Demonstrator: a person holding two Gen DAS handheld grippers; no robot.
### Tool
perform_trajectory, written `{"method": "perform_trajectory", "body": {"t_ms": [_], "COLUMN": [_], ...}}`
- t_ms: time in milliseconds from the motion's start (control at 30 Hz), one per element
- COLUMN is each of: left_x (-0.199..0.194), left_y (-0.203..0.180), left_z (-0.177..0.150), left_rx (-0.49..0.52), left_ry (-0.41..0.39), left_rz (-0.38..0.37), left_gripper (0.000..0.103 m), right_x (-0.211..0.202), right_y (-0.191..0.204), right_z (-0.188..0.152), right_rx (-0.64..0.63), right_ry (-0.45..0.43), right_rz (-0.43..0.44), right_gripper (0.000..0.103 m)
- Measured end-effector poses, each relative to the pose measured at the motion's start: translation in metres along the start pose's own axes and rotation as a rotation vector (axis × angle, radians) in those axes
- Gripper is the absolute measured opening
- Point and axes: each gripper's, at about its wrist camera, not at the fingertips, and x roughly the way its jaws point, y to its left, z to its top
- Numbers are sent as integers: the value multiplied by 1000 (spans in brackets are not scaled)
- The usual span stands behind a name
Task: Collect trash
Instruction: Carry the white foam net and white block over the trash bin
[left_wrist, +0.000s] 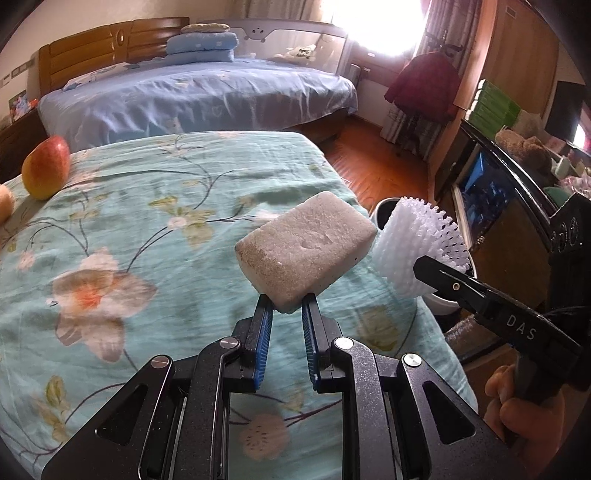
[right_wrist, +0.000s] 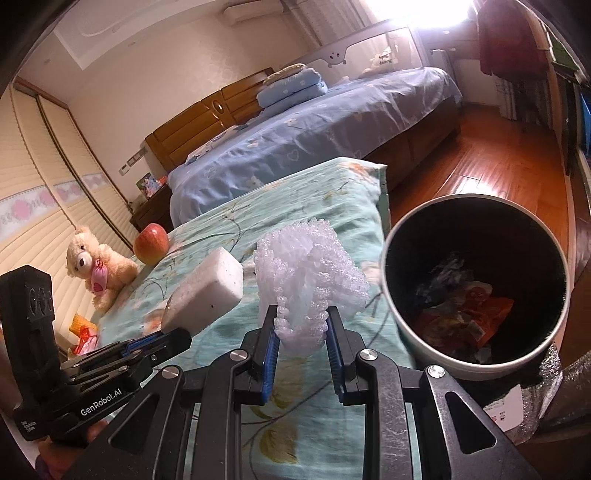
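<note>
Left tool (left_wrist: 287, 308): closed on the near corner of the foam block (left_wrist: 306, 251), centre of the left wrist frame, held clear above the tabletop (left_wrist: 110, 229) with its floral cloth. Grip narrow, at one corner only; most of the block overhangs forward.

Right tool (right_wrist: 300, 326): closed on the lower end of the foam net sleeve (right_wrist: 310, 273), centre of the right wrist frame, held up just left of the trash bin (right_wrist: 410, 332). Bin at right of that frame, open, wrappers visible at the bottom.

Handling, judged: block looks light, stiff, crumbly at the surface; corner pinch likely to pivot or dent, so a hold across the short middle would sit steadier. Net sleeve looks very light, soft, springy; compresses between the pads, may cling on release.

Also present, upper left of the right wrist frame: apple (right_wrist: 150, 243) and teddy bear (right_wrist: 98, 266), both apparently not trash.
</note>
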Motion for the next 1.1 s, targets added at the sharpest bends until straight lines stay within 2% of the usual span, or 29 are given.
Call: {"method": "perform_trajectory", "body": {"t_ms": [1100], "left_x": [24], "left_y": [-57], "left_z": [14], "left_rx": [102], "left_ry": [16], "left_rz": [-67], "left_gripper": [16], "right_x": [-31], "right_y": [-55], "right_z": [4], "right_rx": [78], "right_ry": [-57], "right_rz": [-94], "right_gripper": [24]}}
